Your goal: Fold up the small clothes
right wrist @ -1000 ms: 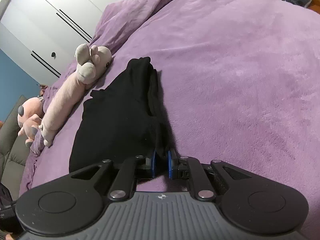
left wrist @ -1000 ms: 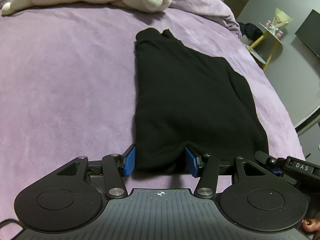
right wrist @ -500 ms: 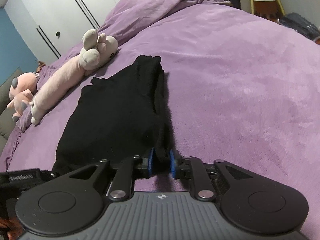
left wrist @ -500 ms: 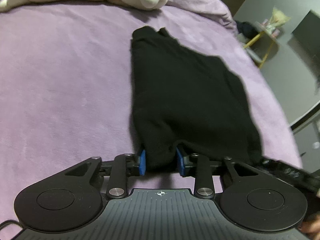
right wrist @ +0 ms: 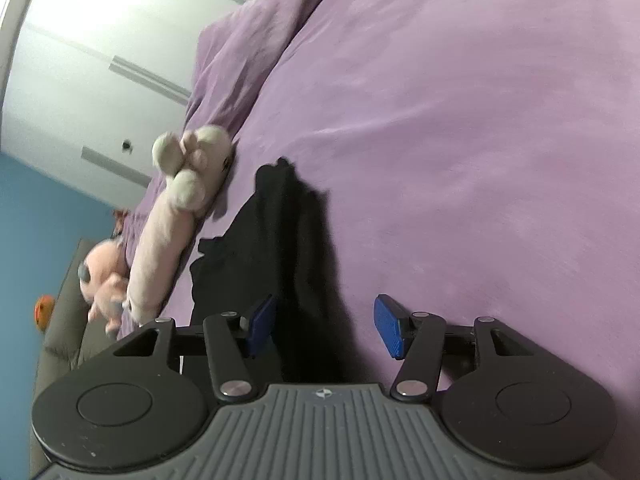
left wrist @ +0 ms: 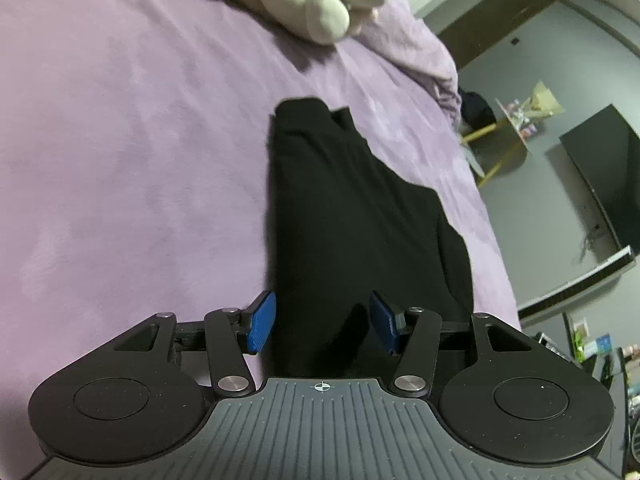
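A black garment lies folded lengthwise on the purple bed cover. Its near edge reaches between the blue pads of my left gripper, which is open and not pinching it. In the right wrist view the same garment runs away from my right gripper, which is open with the cloth's near edge next to its left pad. The right pad stands over bare cover.
A long pink plush toy lies beyond the garment, its grey end in the left wrist view. A second pink plush sits by a sofa. A yellow-legged side table and a dark screen stand past the bed's right edge.
Both grippers have opened and let go of the garment's near edge. Both cameras have tilted, and the garment now lies narrower on the cover.
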`<act>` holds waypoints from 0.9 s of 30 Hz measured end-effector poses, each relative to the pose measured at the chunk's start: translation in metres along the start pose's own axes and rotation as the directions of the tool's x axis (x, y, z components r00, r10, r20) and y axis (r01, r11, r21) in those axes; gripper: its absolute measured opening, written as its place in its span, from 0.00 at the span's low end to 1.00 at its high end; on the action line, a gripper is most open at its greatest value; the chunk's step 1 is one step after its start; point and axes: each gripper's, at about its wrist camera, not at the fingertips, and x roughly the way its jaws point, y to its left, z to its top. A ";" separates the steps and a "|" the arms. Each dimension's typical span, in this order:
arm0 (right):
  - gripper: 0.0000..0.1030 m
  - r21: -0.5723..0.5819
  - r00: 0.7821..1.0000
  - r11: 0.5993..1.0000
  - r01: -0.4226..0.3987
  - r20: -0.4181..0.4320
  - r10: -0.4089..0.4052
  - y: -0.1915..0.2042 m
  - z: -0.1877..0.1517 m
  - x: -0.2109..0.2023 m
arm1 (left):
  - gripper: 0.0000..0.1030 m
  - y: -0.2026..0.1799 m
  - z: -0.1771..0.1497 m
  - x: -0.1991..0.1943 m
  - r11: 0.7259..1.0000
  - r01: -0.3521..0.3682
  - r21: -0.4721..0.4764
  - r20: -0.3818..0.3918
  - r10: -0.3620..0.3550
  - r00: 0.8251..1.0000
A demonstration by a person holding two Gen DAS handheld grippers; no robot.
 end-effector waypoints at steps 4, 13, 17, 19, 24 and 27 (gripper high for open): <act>0.47 -0.040 0.999 0.999 -0.022 -0.043 0.021 0.012 0.008 0.022 | 0.58 -0.007 0.006 0.025 1.000 -0.024 0.012 -0.027 0.025 0.999; 0.17 -0.005 0.998 1.000 -0.019 -0.057 0.019 0.021 0.003 0.045 | 0.26 0.000 0.010 0.033 1.000 0.010 -0.023 -0.030 -0.010 1.000; 0.16 0.055 0.996 0.997 -0.054 -0.070 0.057 0.025 0.004 0.040 | 0.24 -0.009 0.016 0.017 0.999 0.042 -0.016 -0.010 -0.042 0.999; 0.16 0.068 0.993 0.995 -0.079 -0.082 0.085 0.031 0.002 0.038 | 0.24 -0.011 0.019 0.004 0.997 0.073 -0.020 0.004 -0.073 0.997; 0.16 0.055 0.971 0.991 -0.121 -0.199 0.130 0.052 -0.026 0.043 | 0.24 -0.006 0.021 -0.046 0.997 0.059 0.047 0.026 -0.060 0.998; 0.16 0.071 0.940 0.988 -0.138 -0.305 0.153 0.060 -0.056 0.051 | 0.24 0.013 0.012 -0.080 0.998 0.019 0.058 0.010 -0.020 1.000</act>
